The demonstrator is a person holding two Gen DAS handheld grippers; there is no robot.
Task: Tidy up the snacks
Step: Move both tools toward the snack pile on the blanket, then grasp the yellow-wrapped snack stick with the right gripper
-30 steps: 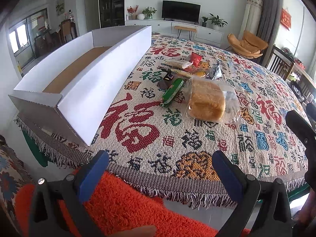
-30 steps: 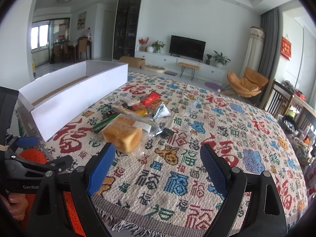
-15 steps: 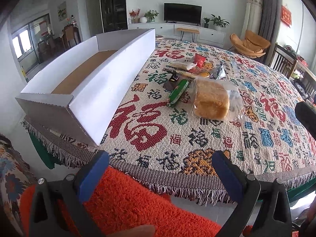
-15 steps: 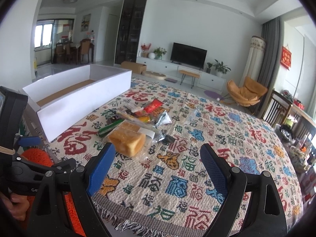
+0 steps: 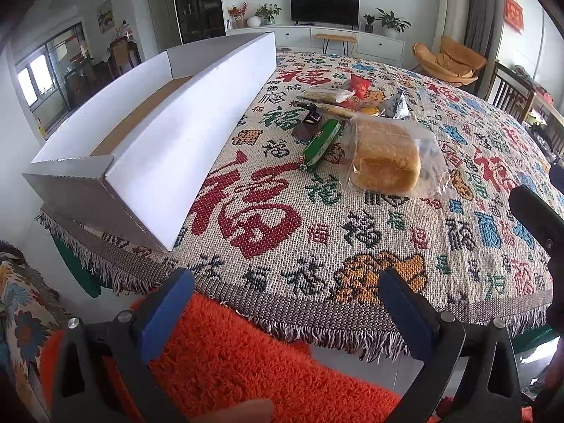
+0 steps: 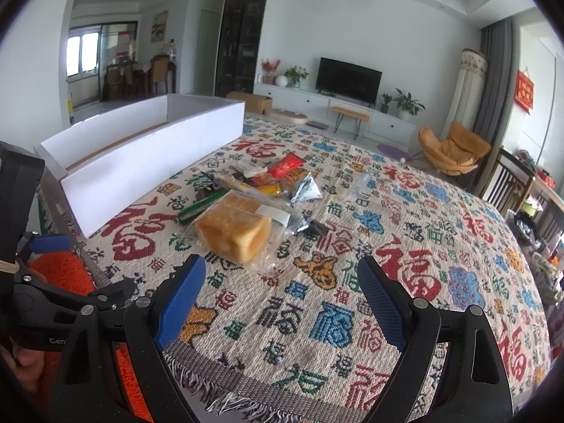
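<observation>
Both grippers are easing closer to the table — left gripper (image 5: 285,303) and right gripper (image 6: 282,290) gaping wide, empty, short of the bagged bread (image 6: 234,232).

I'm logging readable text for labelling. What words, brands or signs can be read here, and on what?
"福": woven repeatedly across the tablecloth.
"Gen...": on the left gripper's black body, cut off.
Green snack pack, red packet, bread bag's white label: print too small to read.
</observation>
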